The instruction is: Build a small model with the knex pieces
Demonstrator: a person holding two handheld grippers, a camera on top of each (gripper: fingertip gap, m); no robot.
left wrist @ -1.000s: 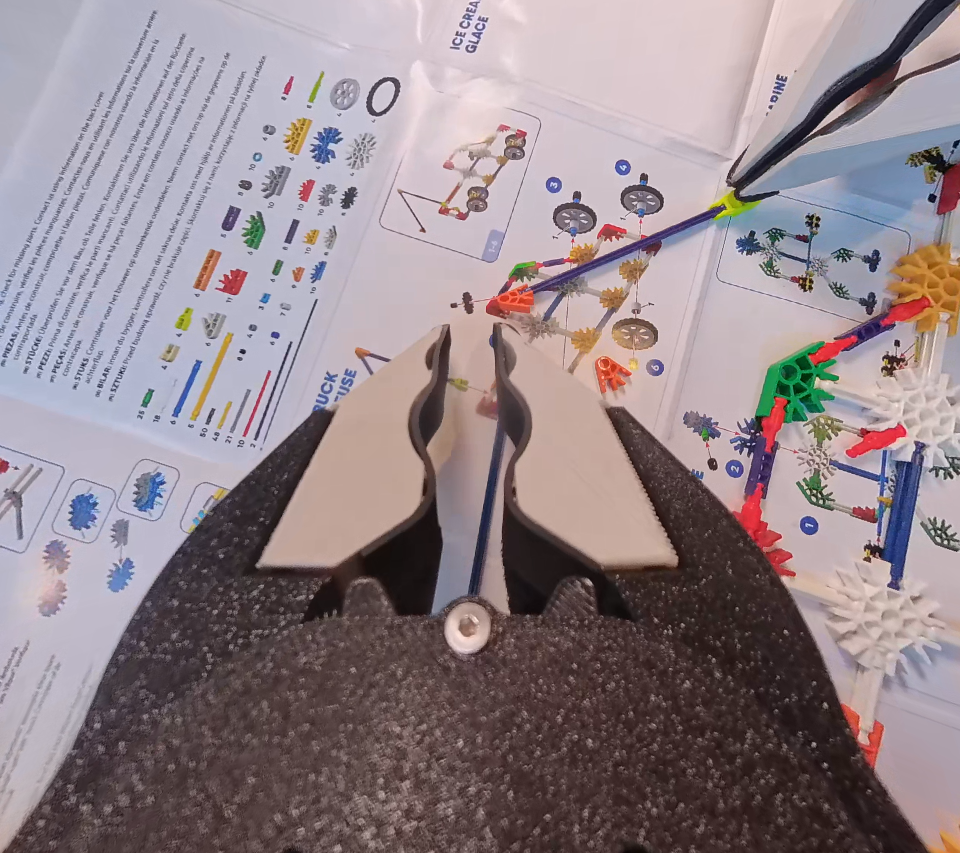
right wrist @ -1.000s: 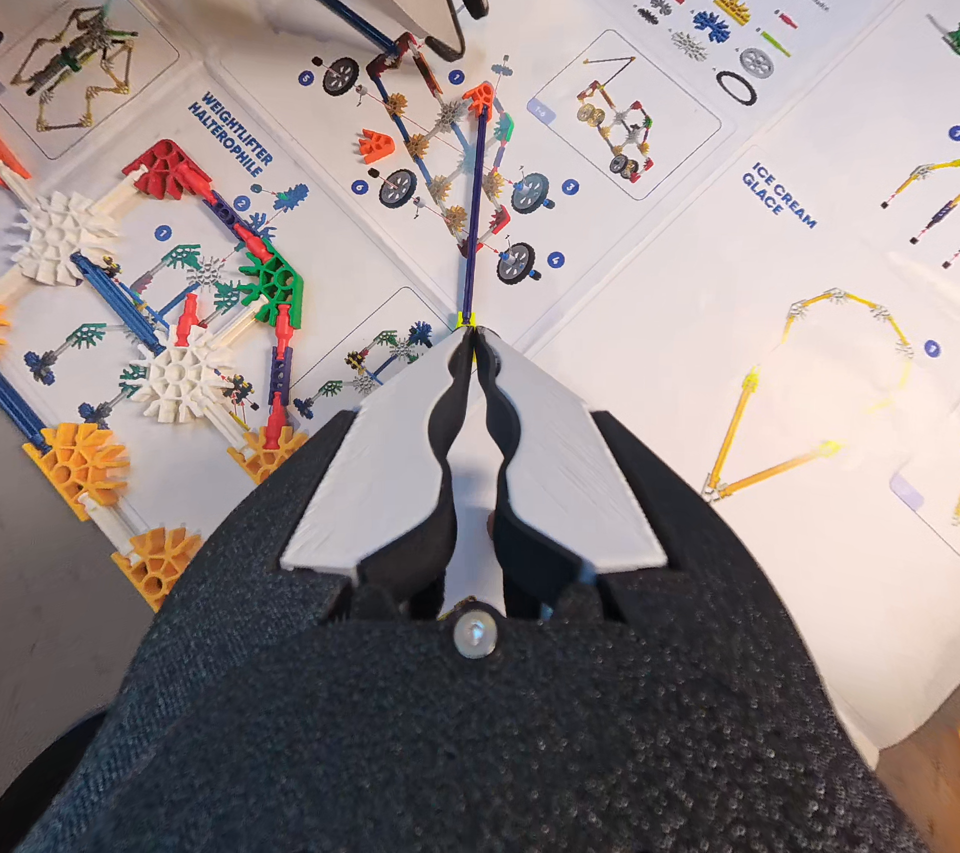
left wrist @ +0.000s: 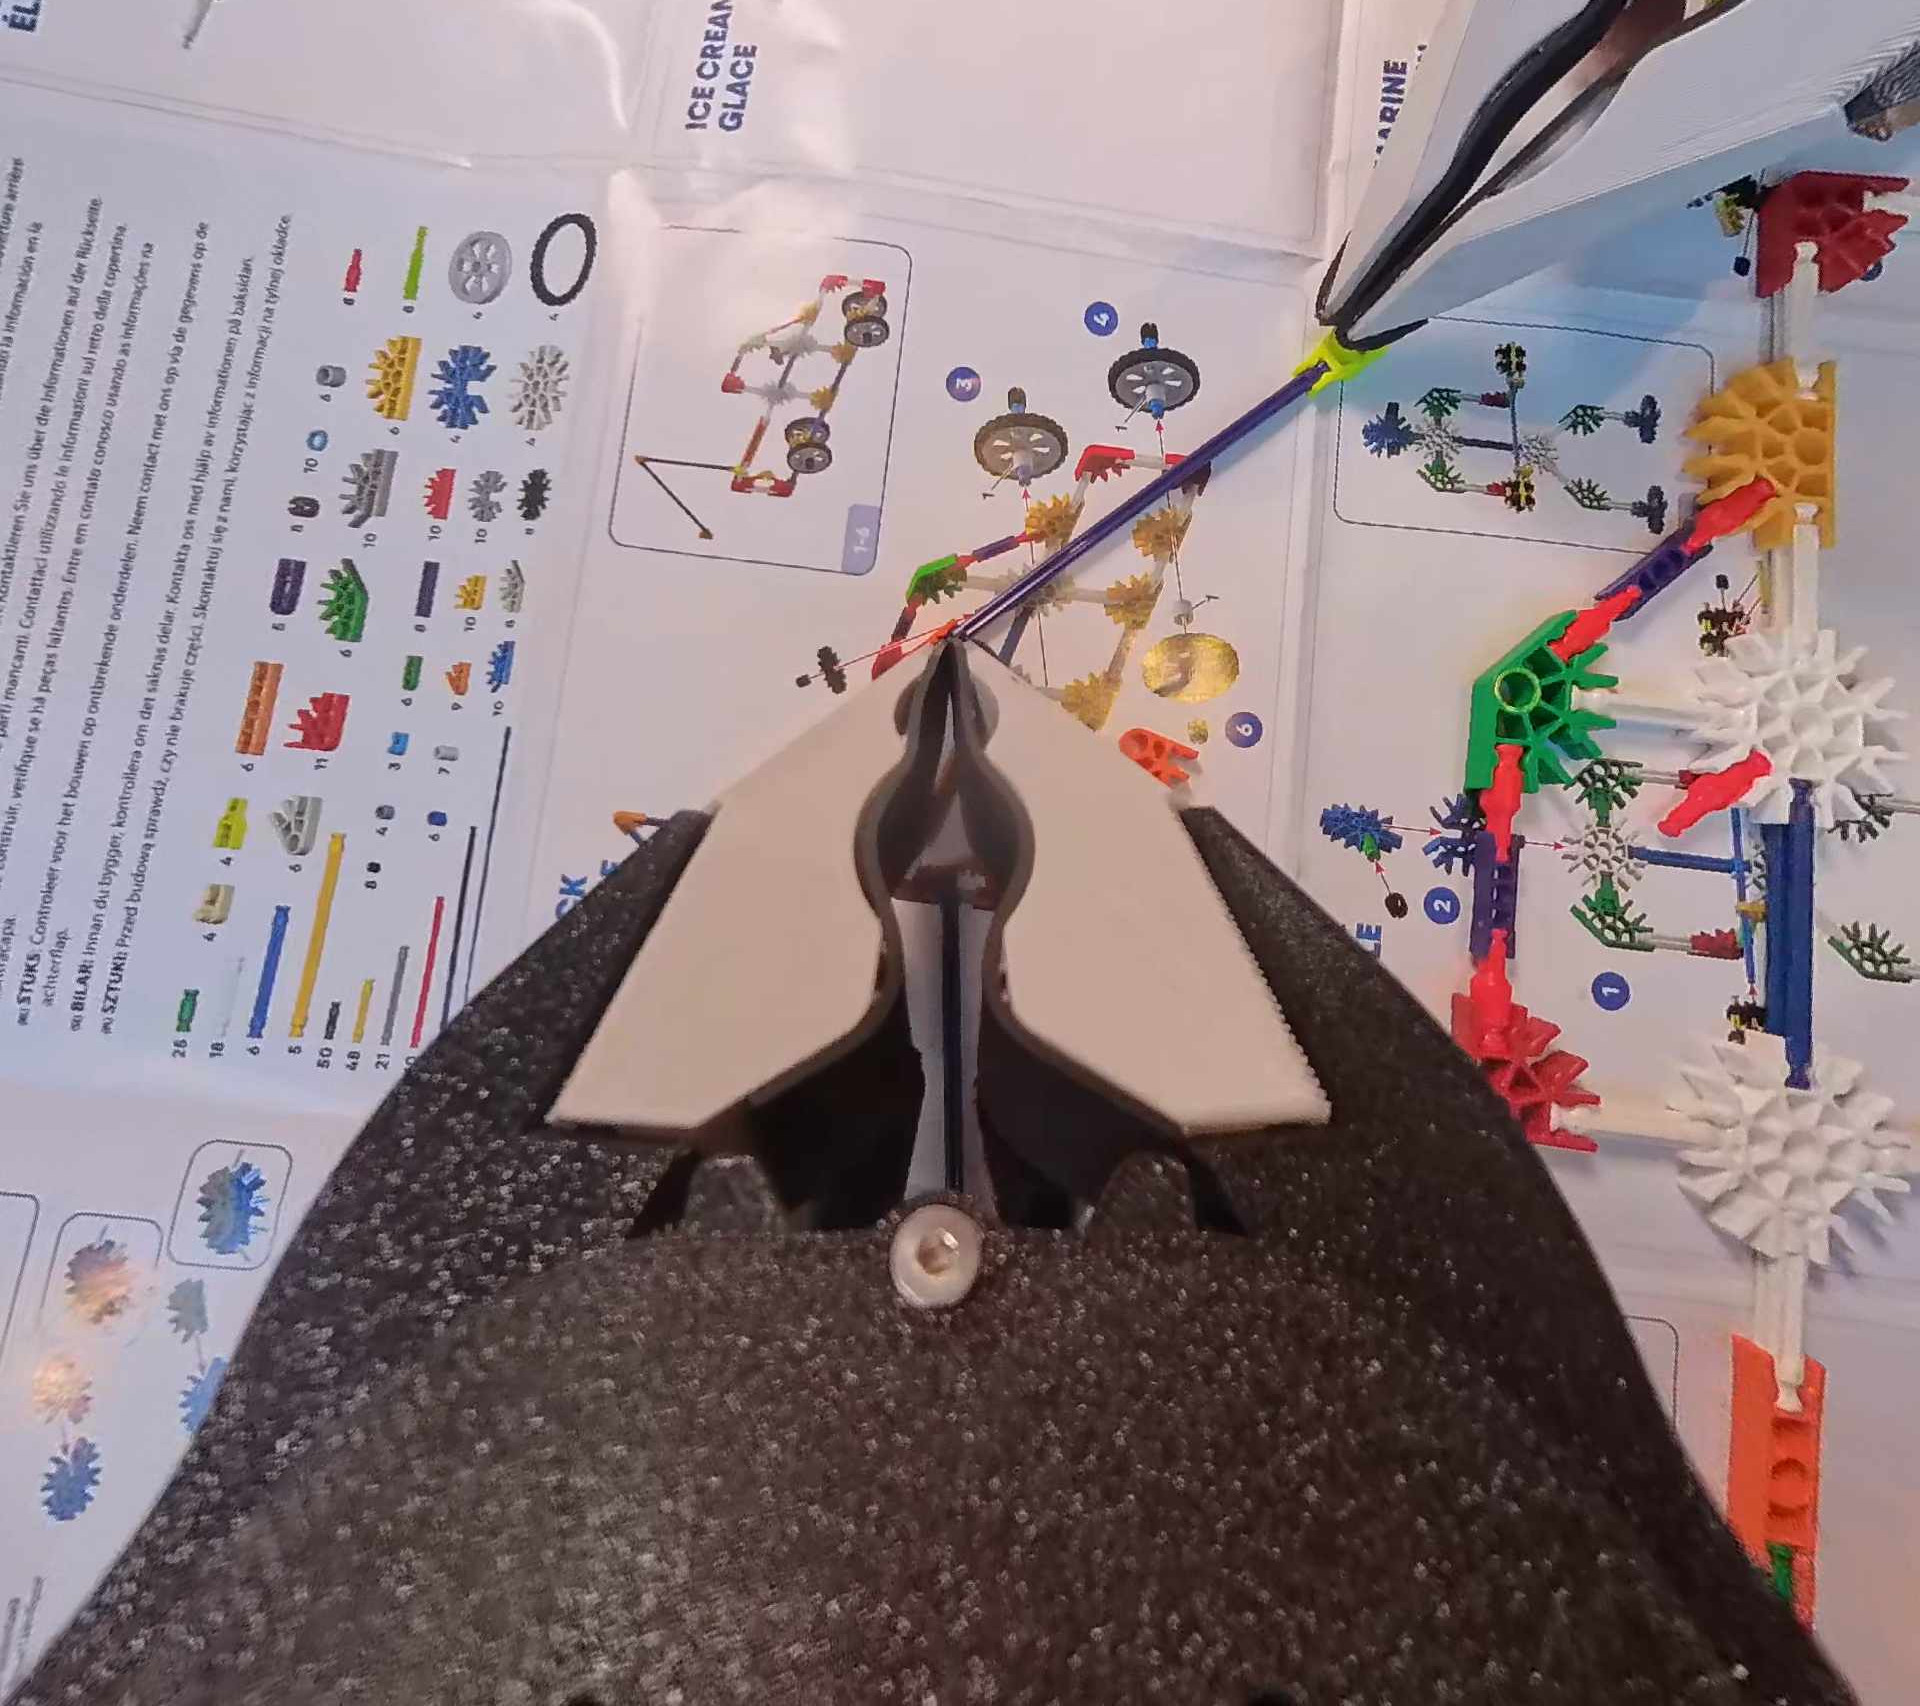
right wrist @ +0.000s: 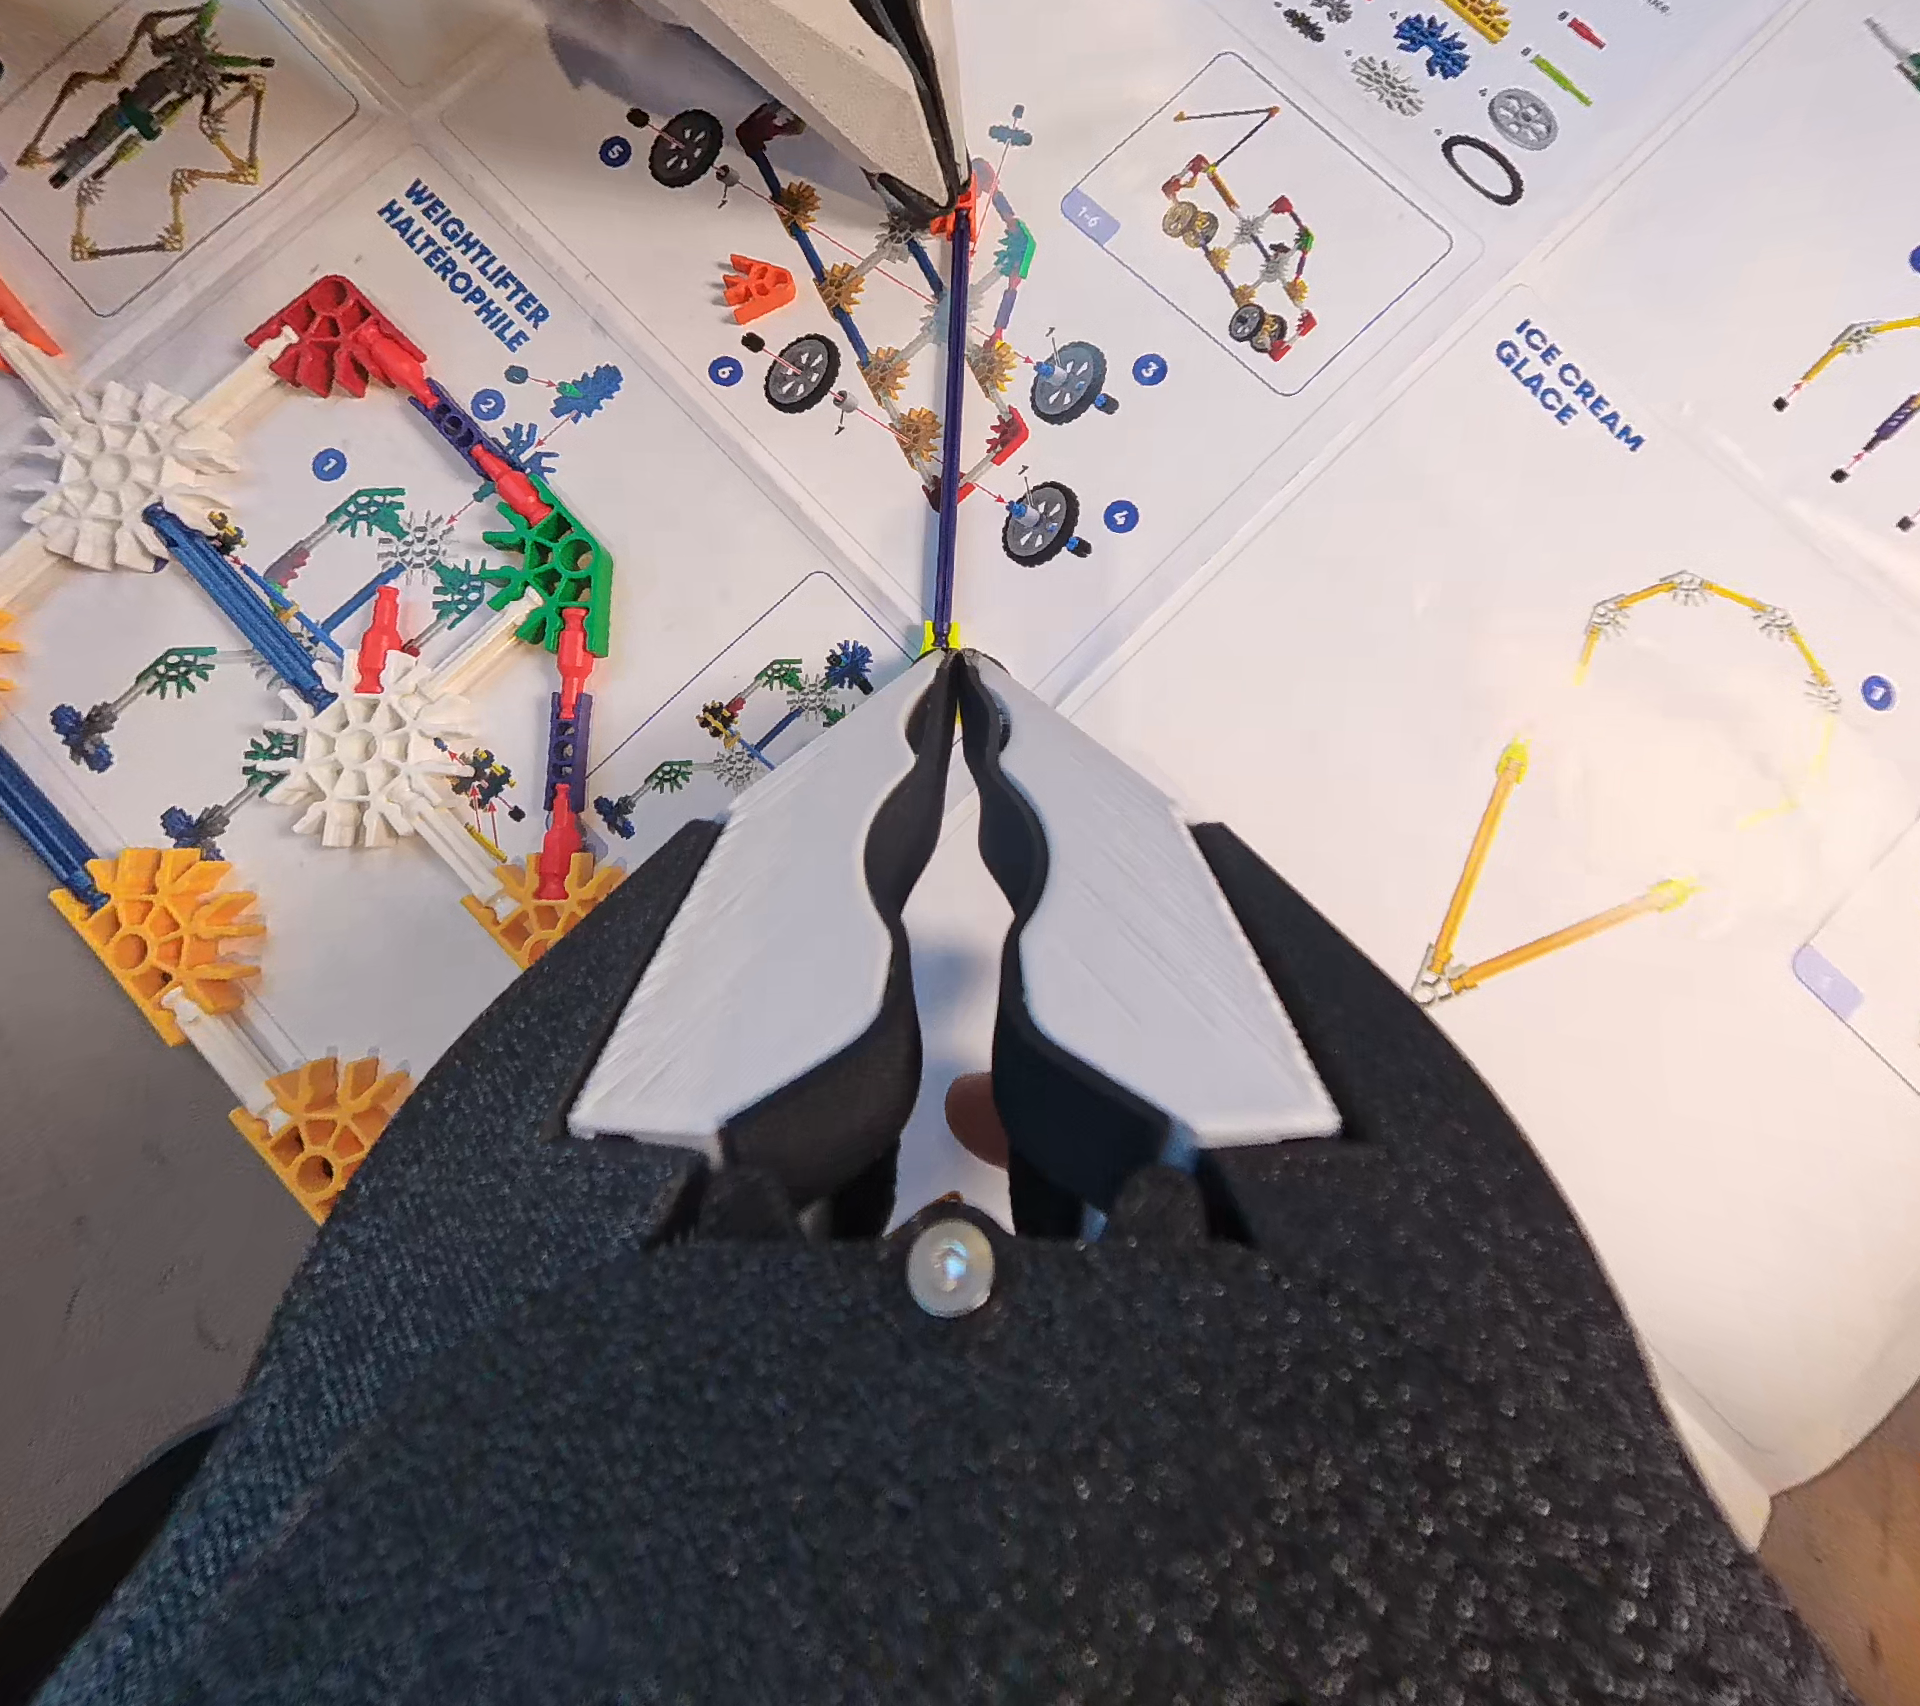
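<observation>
While my left tool (left wrist: 948, 654) shows in the left wrist view with its tips pinched together, what it grips is the orange connector (left wrist: 940, 633) at the near end of the thin dark blue rod (left wrist: 1132, 503); only a sliver of orange peeks past the tips. From that connector the rod runs straight away to the upper right, its long axis a diagonal above the instruction sheet (left wrist: 1039, 98). At the far end sits a yellow-green connector (left wrist: 1345, 360), and my right tool (left wrist: 1361, 331) comes down on it from the upper right, tips closed on it. Off to the right of the rod lies a built frame with white snowflake connectors (left wrist: 1792, 721), a green connector (left wrist: 1538, 706) and red pieces, well apart from both tools.

Seen from the right wrist view, my right tool (right wrist: 951, 659) is closed to a hairline at the tips, clamped on the yellow-green connector (right wrist: 938, 636), which barely shows. Straight ahead from there the rod (right wrist: 951, 409) stretches directly away along my tool's own line, to the orange connector (right wrist: 961, 212), where my left tool (right wrist: 940, 186) reaches in from the top, closed on it. So each tool has one end, the rod spanning between them. Left of the rod rests the frame (right wrist: 364, 752), partly off the sheet on the grey tabletop (right wrist: 104, 1293).
</observation>
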